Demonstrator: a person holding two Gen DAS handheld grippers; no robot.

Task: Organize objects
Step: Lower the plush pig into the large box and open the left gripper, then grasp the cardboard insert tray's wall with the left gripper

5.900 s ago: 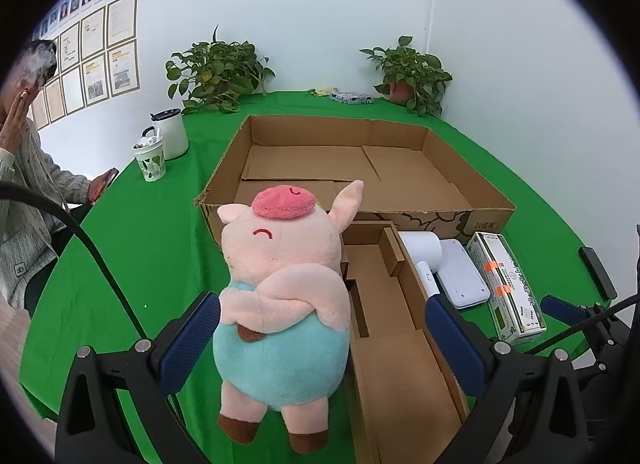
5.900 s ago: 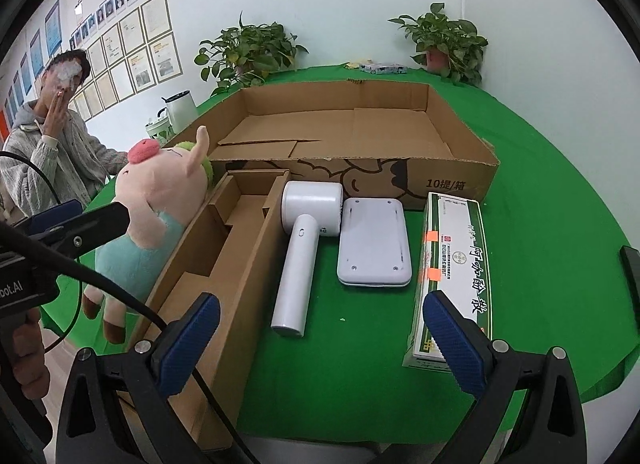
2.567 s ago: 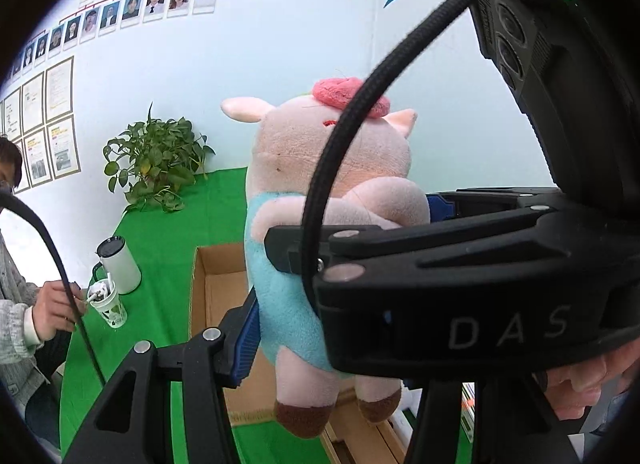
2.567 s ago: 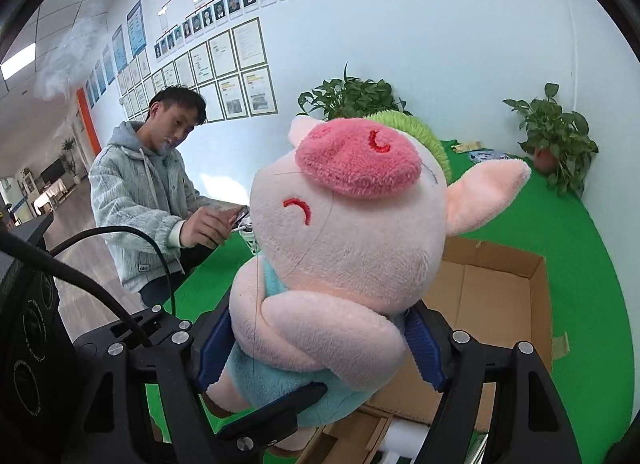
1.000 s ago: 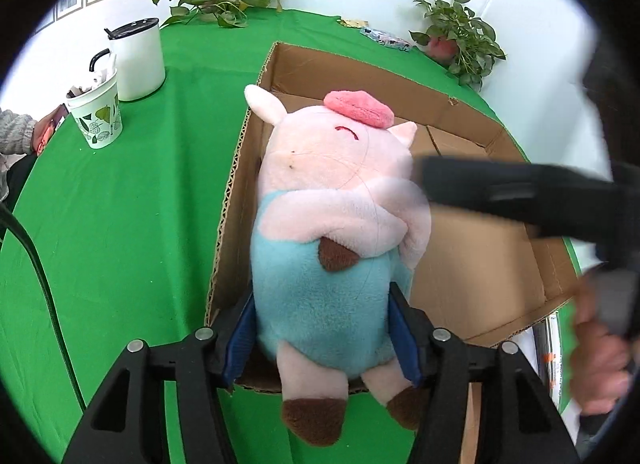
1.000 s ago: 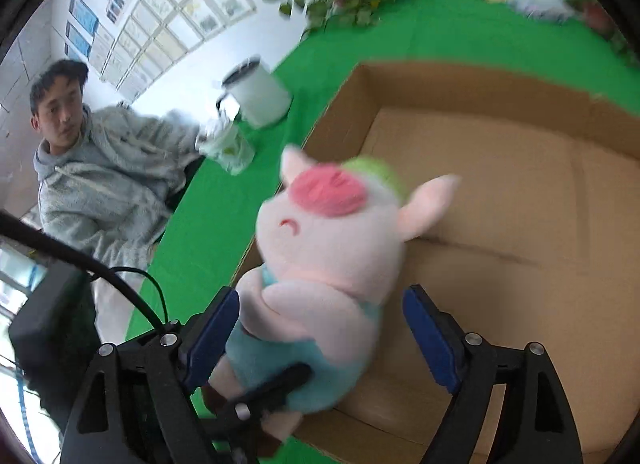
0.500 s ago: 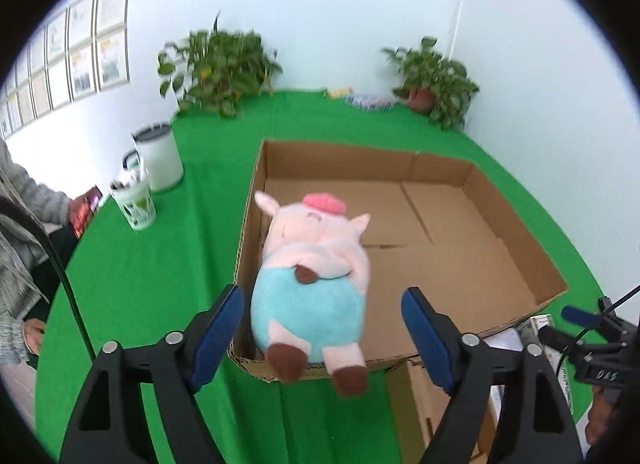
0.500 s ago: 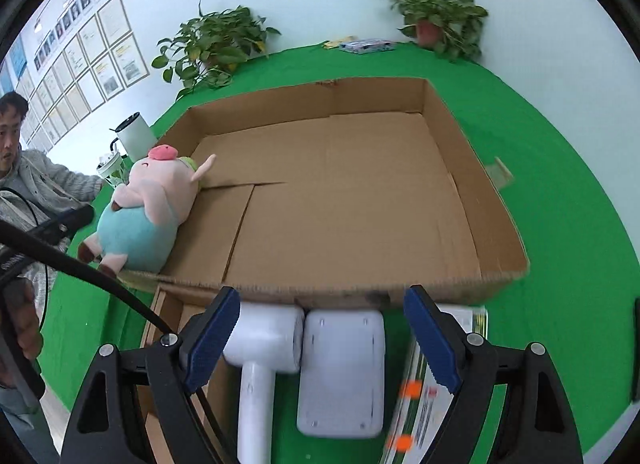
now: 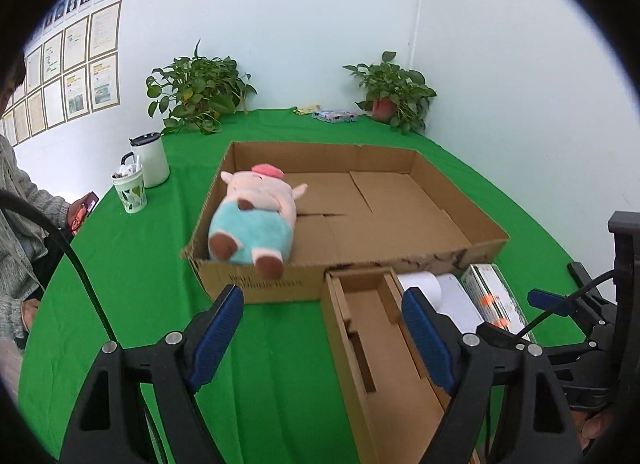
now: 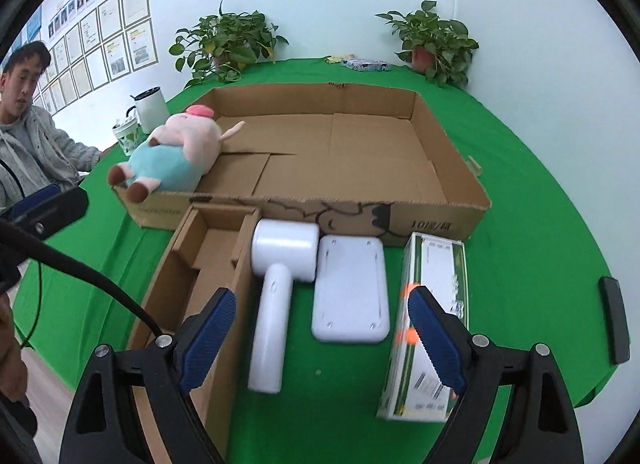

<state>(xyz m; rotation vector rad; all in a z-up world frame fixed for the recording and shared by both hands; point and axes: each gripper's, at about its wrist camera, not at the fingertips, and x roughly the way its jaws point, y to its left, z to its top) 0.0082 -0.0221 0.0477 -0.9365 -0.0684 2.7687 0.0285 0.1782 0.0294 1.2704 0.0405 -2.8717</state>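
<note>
A pink plush pig [image 9: 256,216] in a light-blue outfit lies on its back in the near-left corner of the large open cardboard box [image 9: 460,256], feet over the front wall; it also shows in the right wrist view [image 10: 176,156]. My left gripper [image 9: 320,328] is open and empty, in front of the box. My right gripper [image 10: 320,328] is open and empty, above a white handheld device [image 10: 280,284], a white flat unit [image 10: 350,288] and a green-white carton [image 10: 432,316].
A narrow brown cardboard tray [image 10: 200,284] lies left of the white device. A white jug [image 9: 150,160] and a paper cup [image 9: 130,190] stand left of the box. Two potted plants [image 9: 196,92] stand at the back. A seated person [image 10: 28,132] is at the left.
The left gripper let go of the pig, opened and pulled back from the box. The pig now lies in the box corner. The right gripper has drawn back over the white items.
</note>
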